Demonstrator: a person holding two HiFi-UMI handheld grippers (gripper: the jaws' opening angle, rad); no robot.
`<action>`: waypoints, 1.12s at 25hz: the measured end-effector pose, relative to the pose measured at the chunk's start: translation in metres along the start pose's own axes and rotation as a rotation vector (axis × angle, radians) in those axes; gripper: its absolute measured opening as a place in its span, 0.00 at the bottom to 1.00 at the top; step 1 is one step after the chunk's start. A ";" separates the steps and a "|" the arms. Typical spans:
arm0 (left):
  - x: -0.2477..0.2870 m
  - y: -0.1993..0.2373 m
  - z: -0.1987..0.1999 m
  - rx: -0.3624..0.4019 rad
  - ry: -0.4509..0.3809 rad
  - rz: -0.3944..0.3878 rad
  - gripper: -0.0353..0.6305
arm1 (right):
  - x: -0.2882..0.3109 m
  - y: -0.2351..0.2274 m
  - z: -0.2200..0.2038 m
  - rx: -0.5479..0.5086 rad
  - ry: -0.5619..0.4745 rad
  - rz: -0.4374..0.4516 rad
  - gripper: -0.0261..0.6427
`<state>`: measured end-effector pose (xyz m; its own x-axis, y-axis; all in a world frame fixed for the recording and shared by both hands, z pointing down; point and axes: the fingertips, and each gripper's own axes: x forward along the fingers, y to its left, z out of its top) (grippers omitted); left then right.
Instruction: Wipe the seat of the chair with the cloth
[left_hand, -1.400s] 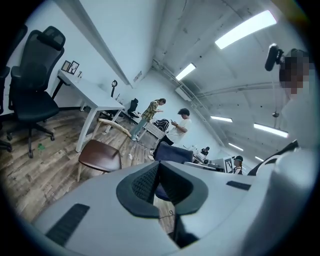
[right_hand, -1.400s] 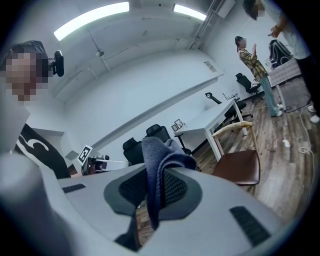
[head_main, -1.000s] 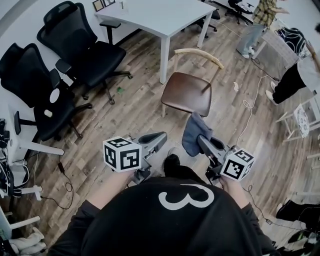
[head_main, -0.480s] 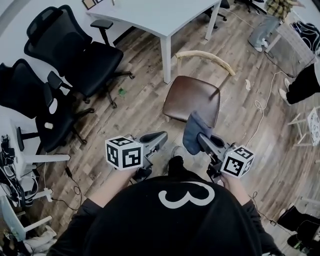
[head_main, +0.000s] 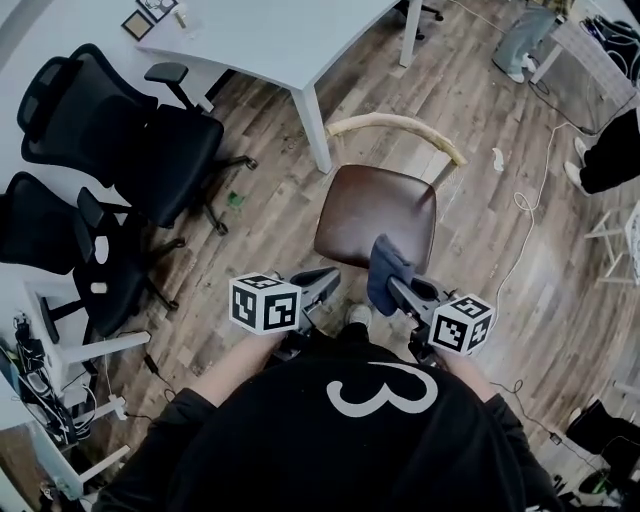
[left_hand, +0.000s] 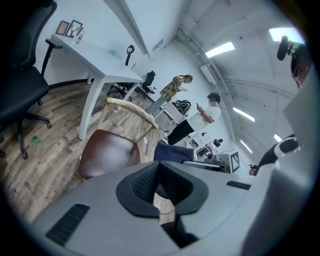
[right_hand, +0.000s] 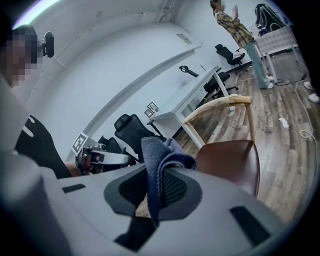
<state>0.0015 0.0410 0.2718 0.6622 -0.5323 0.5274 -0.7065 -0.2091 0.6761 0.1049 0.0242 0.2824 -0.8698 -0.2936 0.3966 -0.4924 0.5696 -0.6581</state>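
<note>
The chair's brown seat (head_main: 372, 210) lies just ahead of me, its pale wooden backrest (head_main: 395, 125) on the far side. My right gripper (head_main: 392, 283) is shut on a blue-grey cloth (head_main: 388, 268), which hangs over the seat's near edge. The right gripper view shows the cloth (right_hand: 162, 155) bunched between the jaws of the right gripper (right_hand: 157, 182), with the seat (right_hand: 230, 160) beyond. My left gripper (head_main: 328, 280) is held beside it, left of the seat's front corner, shut and holding nothing. In the left gripper view the left gripper (left_hand: 159, 172) faces the seat (left_hand: 110, 152) and the cloth (left_hand: 172, 152).
A white table (head_main: 270, 35) stands behind the chair. Two black office chairs (head_main: 160, 150) (head_main: 60, 240) are at the left. A white cable (head_main: 520, 230) trails over the wood floor at the right, near a standing person (head_main: 610, 150). My shoe (head_main: 357, 315) is under the grippers.
The chair has come closer in the head view. Both grippers have moved up to the seat's near edge, the cloth still held in the right one.
</note>
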 end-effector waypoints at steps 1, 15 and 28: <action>0.004 0.005 0.000 -0.017 0.012 -0.006 0.07 | 0.003 -0.004 -0.001 0.010 0.004 -0.009 0.11; 0.055 0.088 0.038 -0.093 0.228 -0.071 0.07 | 0.058 -0.054 0.029 0.153 -0.022 -0.164 0.11; 0.092 0.214 0.054 -0.150 0.355 -0.038 0.07 | 0.161 -0.115 0.032 0.352 -0.012 -0.252 0.11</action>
<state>-0.1023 -0.0963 0.4370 0.7507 -0.2036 0.6285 -0.6533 -0.0871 0.7521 0.0205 -0.1135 0.4017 -0.7199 -0.4003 0.5670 -0.6691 0.1832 -0.7202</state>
